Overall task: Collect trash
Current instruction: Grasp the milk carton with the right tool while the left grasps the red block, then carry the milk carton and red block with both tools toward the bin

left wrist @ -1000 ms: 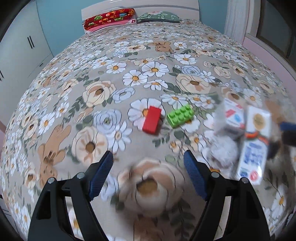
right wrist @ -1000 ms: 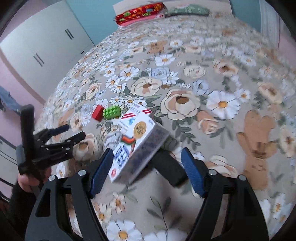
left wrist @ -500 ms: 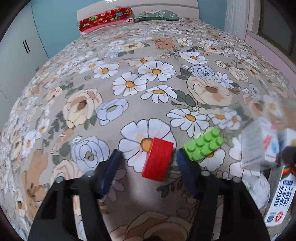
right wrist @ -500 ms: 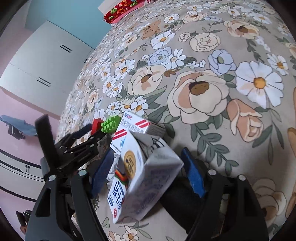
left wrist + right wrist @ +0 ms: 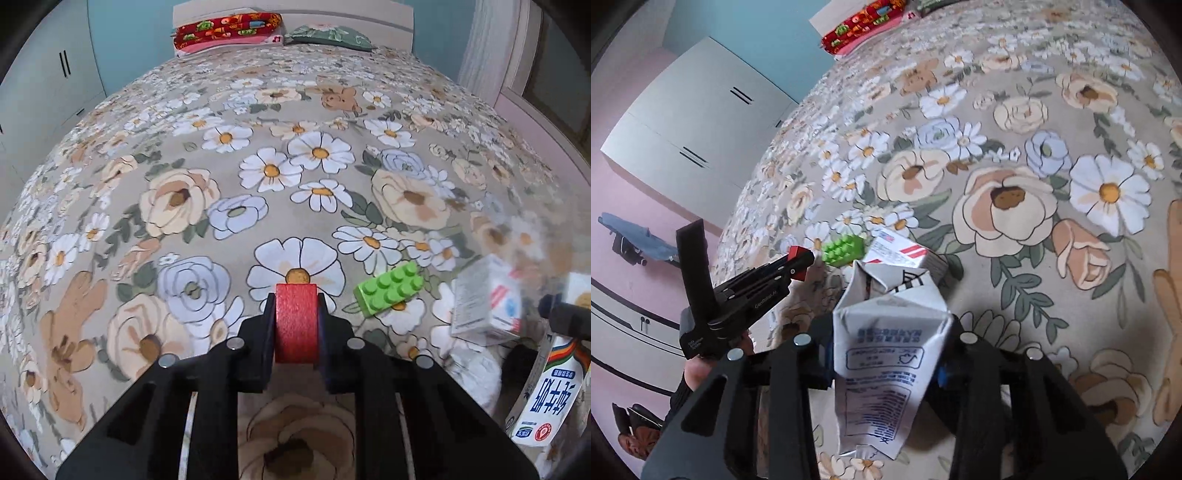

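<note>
Red block (image 5: 296,322), one, sits clamped in the left gripper (image 5: 296,317); one green brick (image 5: 388,289) and one small carton (image 5: 487,300) lie beside it. Only the right wrist view shows the right gripper (image 5: 886,363) closed on the crumpled milk carton (image 5: 886,373).

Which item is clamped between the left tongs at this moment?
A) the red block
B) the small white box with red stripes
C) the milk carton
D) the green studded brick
A: in the left wrist view the left tongs are shut on the red block, while the green brick lies free on the bedspread beside it.
</note>
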The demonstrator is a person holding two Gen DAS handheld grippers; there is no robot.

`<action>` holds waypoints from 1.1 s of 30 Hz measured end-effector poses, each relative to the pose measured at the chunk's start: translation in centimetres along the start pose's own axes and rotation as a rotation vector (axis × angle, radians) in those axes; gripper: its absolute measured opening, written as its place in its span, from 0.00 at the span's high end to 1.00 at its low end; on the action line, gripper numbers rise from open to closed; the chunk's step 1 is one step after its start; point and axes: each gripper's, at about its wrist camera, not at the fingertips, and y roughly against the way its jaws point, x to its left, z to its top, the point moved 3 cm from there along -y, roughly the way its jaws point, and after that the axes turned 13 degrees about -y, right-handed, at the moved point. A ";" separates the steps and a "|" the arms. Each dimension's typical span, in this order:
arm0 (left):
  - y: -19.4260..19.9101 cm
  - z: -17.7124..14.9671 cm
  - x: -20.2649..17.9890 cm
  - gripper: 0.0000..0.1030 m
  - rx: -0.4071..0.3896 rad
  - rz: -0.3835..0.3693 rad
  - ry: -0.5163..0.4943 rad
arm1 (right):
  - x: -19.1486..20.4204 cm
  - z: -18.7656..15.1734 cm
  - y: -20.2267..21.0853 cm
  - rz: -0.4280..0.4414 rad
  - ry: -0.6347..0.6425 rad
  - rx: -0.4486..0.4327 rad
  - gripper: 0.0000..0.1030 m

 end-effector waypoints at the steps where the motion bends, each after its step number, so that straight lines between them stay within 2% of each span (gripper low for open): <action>1: 0.9 0.0 -0.1 0.79 -0.006 0.003 0.001 | 0.3 -0.2 0.6 -0.004 0.006 -0.007 0.62; 7: 6.0 0.0 -1.5 0.79 -0.032 0.018 -0.017 | 2.1 -1.3 4.8 -0.038 0.045 -0.055 0.62; 12: 12.0 -0.1 -3.9 0.79 -0.068 0.020 -0.048 | 3.9 -2.6 9.8 -0.097 0.102 -0.123 0.63; 18: 20.2 -0.4 -7.1 0.79 -0.144 -0.005 -0.087 | 6.3 -5.0 16.4 -0.126 0.146 -0.199 0.63; 23: 26.3 -1.4 -9.5 0.79 -0.204 0.010 -0.131 | 8.6 -7.6 22.2 -0.128 0.183 -0.260 0.63; 33: 36.9 -4.3 -12.1 0.79 -0.306 0.034 -0.148 | 13.0 -14.3 31.7 -0.151 0.292 -0.348 0.63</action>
